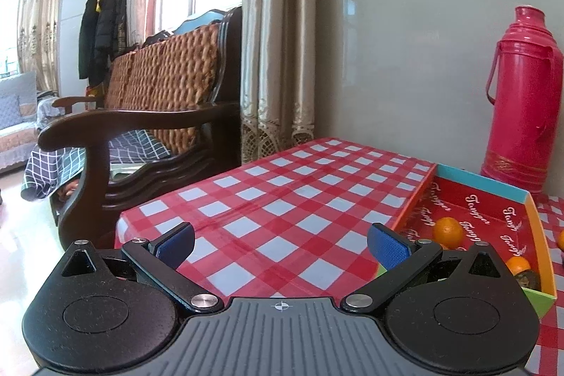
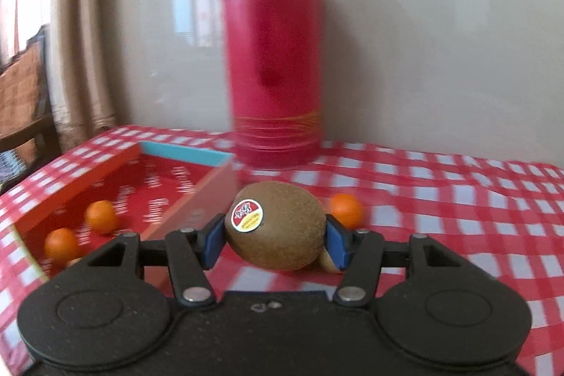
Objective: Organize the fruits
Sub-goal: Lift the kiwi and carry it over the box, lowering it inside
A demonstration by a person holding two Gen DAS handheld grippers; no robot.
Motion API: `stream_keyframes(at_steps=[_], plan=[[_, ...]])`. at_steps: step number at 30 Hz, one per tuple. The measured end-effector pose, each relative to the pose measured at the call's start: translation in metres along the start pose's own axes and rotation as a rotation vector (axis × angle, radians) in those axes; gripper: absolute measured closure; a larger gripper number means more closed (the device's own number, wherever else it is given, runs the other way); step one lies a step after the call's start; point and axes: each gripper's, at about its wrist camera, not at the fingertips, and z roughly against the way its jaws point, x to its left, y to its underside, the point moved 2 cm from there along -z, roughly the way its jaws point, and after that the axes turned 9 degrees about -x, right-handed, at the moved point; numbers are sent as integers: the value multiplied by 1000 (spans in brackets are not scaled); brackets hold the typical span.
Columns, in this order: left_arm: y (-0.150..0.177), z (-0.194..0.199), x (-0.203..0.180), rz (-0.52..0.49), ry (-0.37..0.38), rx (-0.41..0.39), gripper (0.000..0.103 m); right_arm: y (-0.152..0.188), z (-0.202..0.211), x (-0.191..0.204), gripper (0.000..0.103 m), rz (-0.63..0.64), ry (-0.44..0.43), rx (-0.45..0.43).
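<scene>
Your right gripper [image 2: 275, 240] clamps a fuzzy brown oval kiwi [image 2: 278, 228] between blue ribbed pads. Your left gripper [image 1: 280, 244] gapes wide, empty, over glossy checked tablecloth [image 1: 282, 185].

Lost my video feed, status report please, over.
Right gripper shut on kiwi, beside the box. Left gripper open, empty. Oranges boxed; thermos behind.

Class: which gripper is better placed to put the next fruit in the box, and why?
Right. The right gripper already clamps the kiwi beside the box; the left gripper is open, holding nothing, over the tablecloth.
</scene>
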Motion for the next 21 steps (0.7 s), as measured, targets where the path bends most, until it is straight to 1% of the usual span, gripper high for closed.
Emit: stream_keyframes(at_steps=[5, 10, 15, 21], plan=[[1, -1, 8, -1, -16, 2, 0, -4, 1, 40, 53, 42, -98, -13], [1, -2, 16, -11, -36, -1, 0, -4, -7, 75, 53, 87, -163, -6], [2, -6, 31, -7, -66, 3, 0, 0, -9, 96, 53, 120, -193, 4], [3, -10, 50, -11, -108, 8, 0, 7, -19, 112, 53, 148, -200, 34]])
